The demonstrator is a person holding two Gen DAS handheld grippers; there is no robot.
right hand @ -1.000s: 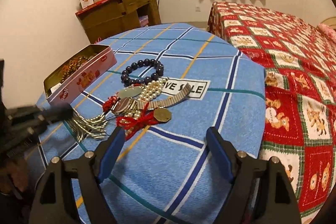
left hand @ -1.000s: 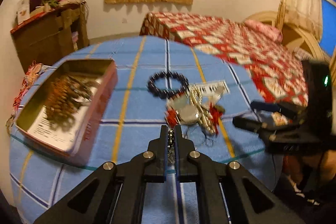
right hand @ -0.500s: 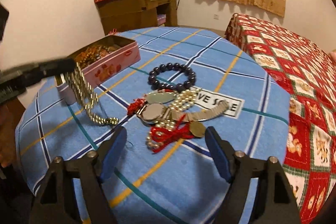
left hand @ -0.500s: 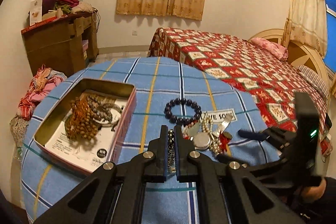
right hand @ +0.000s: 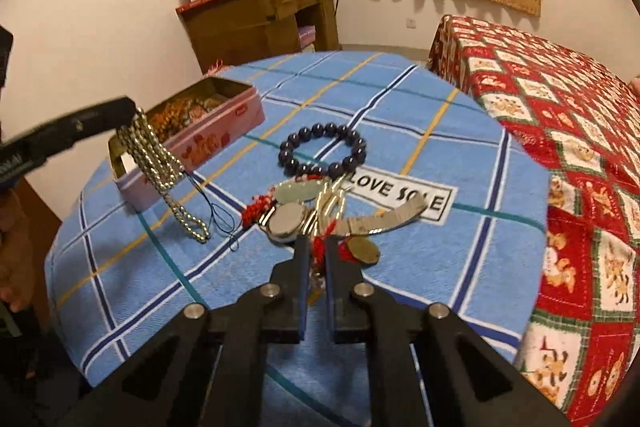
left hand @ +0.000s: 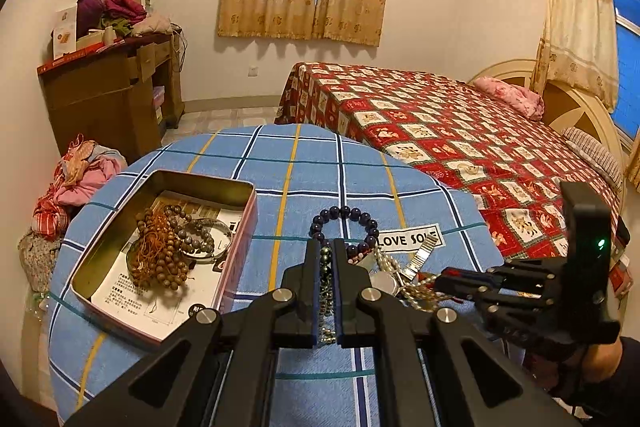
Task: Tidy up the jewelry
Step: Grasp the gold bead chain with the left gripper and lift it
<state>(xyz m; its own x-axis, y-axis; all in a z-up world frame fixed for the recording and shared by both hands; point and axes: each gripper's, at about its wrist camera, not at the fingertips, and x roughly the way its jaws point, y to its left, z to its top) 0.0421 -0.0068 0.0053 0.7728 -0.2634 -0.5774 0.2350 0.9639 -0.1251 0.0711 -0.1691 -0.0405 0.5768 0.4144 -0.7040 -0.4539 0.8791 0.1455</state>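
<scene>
My left gripper (left hand: 328, 247) is shut on a silvery bead chain (right hand: 156, 163), which hangs from it with its lower end on the cloth beside the pink tin (right hand: 208, 143). The tin (left hand: 236, 255) holds wooden and grey bead strings. My right gripper (right hand: 316, 243) has its jaws closing on a red cord with a pearl strand (right hand: 326, 197) at the near edge of the jewelry pile, and the cord sits between the pads. In the pile lie a watch (right hand: 286, 223), a jade pendant (right hand: 296, 189) and a bronze tag (right hand: 362, 249). A dark bead bracelet (right hand: 320, 147) lies behind it.
The round table wears a blue plaid cloth (left hand: 300, 167) with a "LOVE SOLE" label (right hand: 400, 193). A bed with a red quilt (left hand: 460, 131) stands close on the right. A brown cabinet (left hand: 108, 99) and a heap of clothes (left hand: 76, 171) are at the far left.
My right gripper's jaws have gone from wide apart to nearly together on the red cord in the pile. My left gripper has risen a little with the chain.
</scene>
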